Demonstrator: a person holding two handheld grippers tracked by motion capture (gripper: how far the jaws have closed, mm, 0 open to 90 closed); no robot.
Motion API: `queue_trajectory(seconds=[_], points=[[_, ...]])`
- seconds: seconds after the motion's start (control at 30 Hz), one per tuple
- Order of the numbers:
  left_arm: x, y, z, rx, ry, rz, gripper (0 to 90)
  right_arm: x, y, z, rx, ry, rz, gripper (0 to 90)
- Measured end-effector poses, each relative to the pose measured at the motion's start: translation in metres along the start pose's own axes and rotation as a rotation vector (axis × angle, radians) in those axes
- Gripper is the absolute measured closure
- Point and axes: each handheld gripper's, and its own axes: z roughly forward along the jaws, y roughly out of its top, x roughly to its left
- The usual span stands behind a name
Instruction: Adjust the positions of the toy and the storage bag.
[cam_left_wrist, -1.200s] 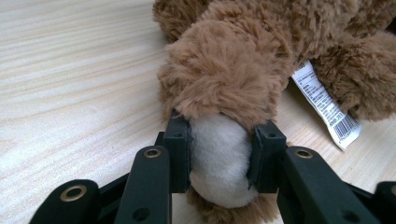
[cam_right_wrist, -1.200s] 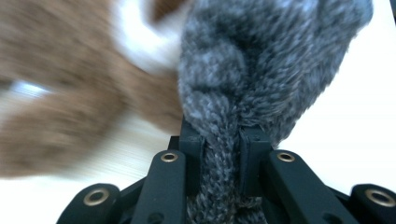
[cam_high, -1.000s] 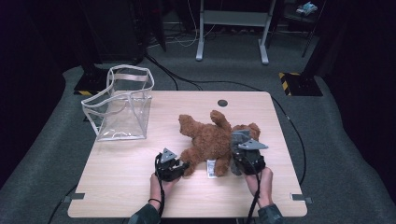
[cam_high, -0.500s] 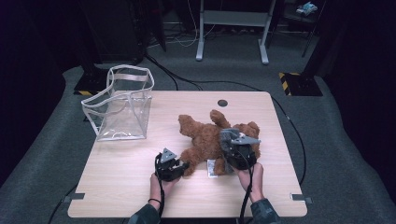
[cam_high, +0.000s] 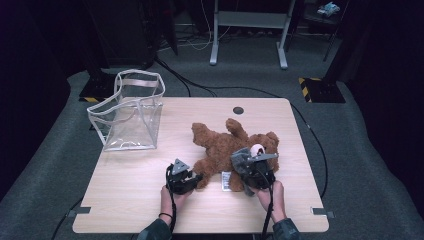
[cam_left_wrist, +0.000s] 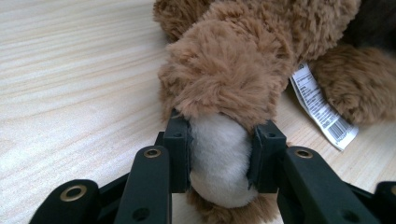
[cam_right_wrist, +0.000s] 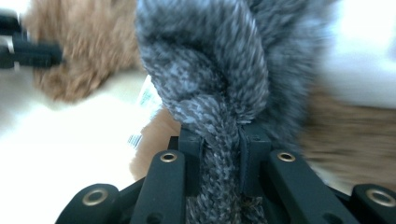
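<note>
Since a second ago the right gripper (cam_high: 252, 167) has slid leftward over the teddy bear (cam_high: 225, 147), from beside its head to above its chest, drawing the grey knitted garment (cam_high: 243, 161) along, while the left gripper (cam_high: 192, 178) has not shifted. That bear lies on its back in the middle of the table (cam_high: 130, 195), head toward the right edge, a clear plastic bag (cam_high: 131, 112) well to its left. Left jaws are clamped on the bear's cream-soled paw (cam_left_wrist: 218, 156), pinning it just above the tabletop; right jaws are pinched tight on a fold of the grey knit (cam_right_wrist: 219, 154), bunched above the bear. Judging by this, the step is dressing the bear: it would go best with the paw anchor held steady, the knit pulled evenly along the body, and the fold kept from slipping out. Both hands come in from the near edge of the table, forearms roughly parallel, the left gripper low beside the bear, the right raised over it.
</note>
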Motion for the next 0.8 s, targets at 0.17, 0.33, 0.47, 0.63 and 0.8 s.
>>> queue_trajectory(seconds=[0.17,0.33,0.47,0.63,0.8], points=[[0.000,0.000,0.000,0.001,-0.001,0.002,65.8,-0.002,0.007,-0.012,-0.103,-0.082,-0.002,75.3],[0.000,0.000,-0.001,0.008,0.000,0.008,65.8,0.001,-0.008,0.022,-0.013,-0.051,0.028,75.4],[0.001,0.000,0.000,0.007,-0.002,0.007,65.8,0.005,-0.010,0.011,-0.003,-0.015,0.020,75.3],[0.001,0.000,0.000,0.008,-0.007,0.004,65.8,-0.002,-0.005,-0.009,-0.069,-0.033,0.018,75.1],[0.001,0.000,0.000,0.006,-0.010,-0.002,65.8,-0.004,0.006,-0.017,-0.136,-0.062,0.007,74.9]])
